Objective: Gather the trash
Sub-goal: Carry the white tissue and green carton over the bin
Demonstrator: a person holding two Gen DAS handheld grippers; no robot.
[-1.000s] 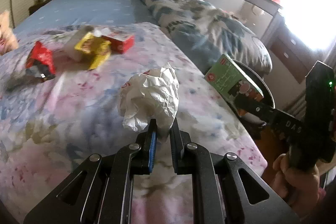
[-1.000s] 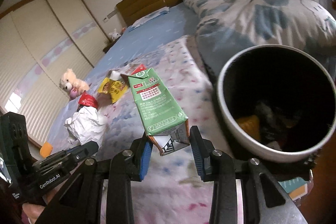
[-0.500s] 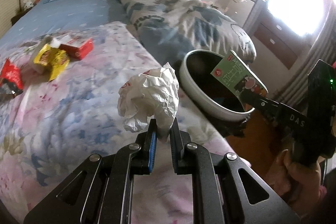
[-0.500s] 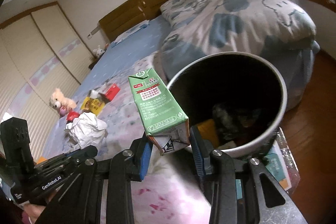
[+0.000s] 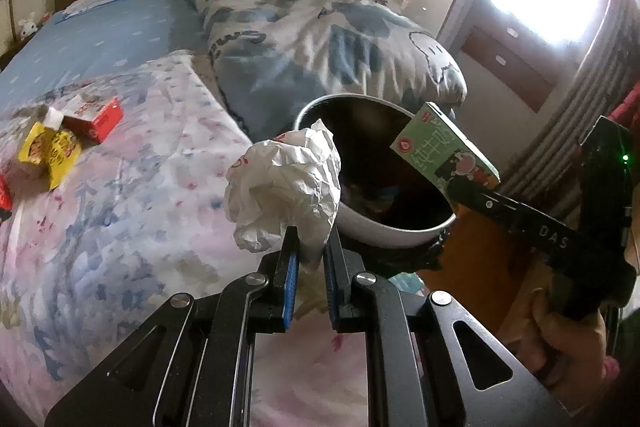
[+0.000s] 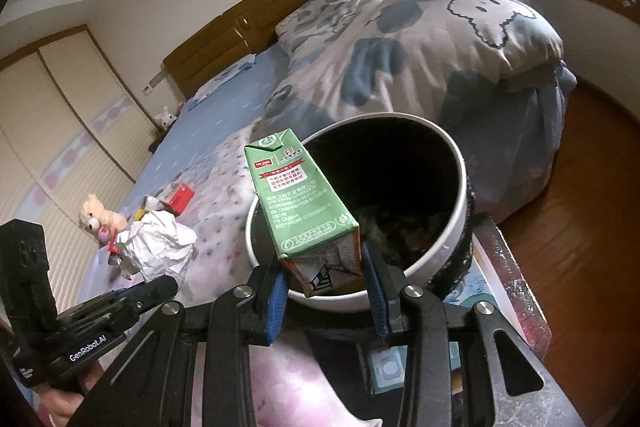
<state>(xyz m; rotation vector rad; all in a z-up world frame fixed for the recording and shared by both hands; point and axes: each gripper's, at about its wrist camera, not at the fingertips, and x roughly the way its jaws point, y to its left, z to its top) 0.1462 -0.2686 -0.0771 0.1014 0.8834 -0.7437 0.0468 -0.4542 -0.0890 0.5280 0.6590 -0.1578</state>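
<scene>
The step in hand was the carry to the bin: both hands had a piece of rubbish up off the bed and near the mouth of the trash bin (image 6: 452, 247).

The left gripper (image 5: 310, 259) had its jaws drawn narrow on a tail of the crumpled white paper (image 5: 286, 189), which stood above them at about twelve o'clock, just short of the bin's near rim. The right gripper (image 6: 324, 281) held the green carton (image 6: 302, 205) by its base, the jaws set partly apart to the carton's width. In the right wrist view the carton leaned over the bin's rim at ten o'clock of the opening. The bin stood beside the bed (image 5: 120, 187), with some dark rubbish inside, though its depth was too dim to make out.

The next move seemed to call for bringing each piece fully over the opening and spreading the jaws. The paper probably needed the longer reach. A red box (image 5: 96, 117) and a yellow wrapper (image 5: 48, 151) lay on the bed at nine o'clock in the left view, still to be collected.
</scene>
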